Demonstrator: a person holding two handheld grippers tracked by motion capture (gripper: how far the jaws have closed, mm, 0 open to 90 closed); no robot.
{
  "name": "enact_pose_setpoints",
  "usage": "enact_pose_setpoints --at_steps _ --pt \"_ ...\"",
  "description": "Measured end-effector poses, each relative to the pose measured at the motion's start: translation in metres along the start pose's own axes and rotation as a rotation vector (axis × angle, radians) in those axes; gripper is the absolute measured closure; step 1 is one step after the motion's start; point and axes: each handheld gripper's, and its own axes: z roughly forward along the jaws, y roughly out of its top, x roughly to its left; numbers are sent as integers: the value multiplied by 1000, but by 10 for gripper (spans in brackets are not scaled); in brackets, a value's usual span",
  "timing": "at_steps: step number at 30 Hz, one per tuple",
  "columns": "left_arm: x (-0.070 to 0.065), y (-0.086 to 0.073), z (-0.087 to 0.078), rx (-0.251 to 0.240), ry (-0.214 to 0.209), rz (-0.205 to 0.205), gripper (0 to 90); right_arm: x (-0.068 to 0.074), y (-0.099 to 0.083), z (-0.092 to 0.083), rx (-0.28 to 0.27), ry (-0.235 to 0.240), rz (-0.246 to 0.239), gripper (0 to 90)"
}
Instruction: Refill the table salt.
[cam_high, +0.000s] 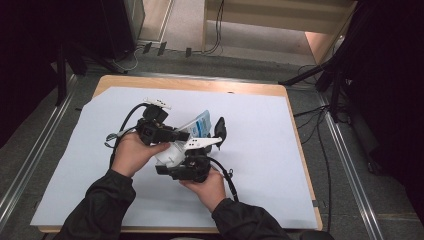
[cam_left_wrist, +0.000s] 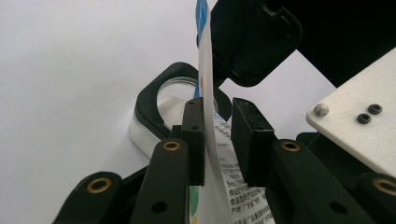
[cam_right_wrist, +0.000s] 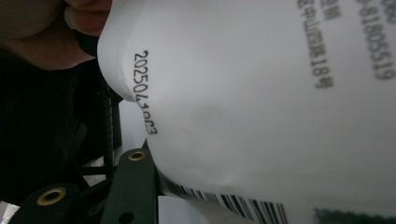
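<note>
A white and blue pouch (cam_high: 202, 122) with printed text is held up over the table between my two grippers. My left gripper (cam_high: 182, 136) points right at it. In the left gripper view the pouch's thin edge (cam_left_wrist: 205, 56) runs between the jaws of the left gripper (cam_left_wrist: 217, 105): the left pad (cam_left_wrist: 194, 135) lies against it and a gap shows at the right pad (cam_left_wrist: 247, 135). My right gripper (cam_high: 207, 132) comes from below and is shut on the pouch. In the right gripper view the pouch (cam_right_wrist: 257, 93) bulges over one black finger (cam_right_wrist: 133, 186), with a date stamp and a barcode on it.
A pale sheet (cam_high: 260, 150) covers most of the wooden table (cam_high: 200, 84). Dark stands and cables ring the table on the floor. The right gripper's white plate (cam_left_wrist: 355, 116) and black jaw (cam_left_wrist: 252, 42) stand close in front of the left gripper.
</note>
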Motion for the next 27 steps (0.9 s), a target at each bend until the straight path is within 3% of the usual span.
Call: enact_pose_setpoints --at_steps 10,20,27 --pt "0 0 -2 4 20 -7 828 1 0 1 5 2 -7 593" --pt "-1 1 -3 6 28 3 816 0 1 1 8 22 5 593" --pt "-3 1 -3 5 49 0 889 3 1 2 14 -6 -15 582"
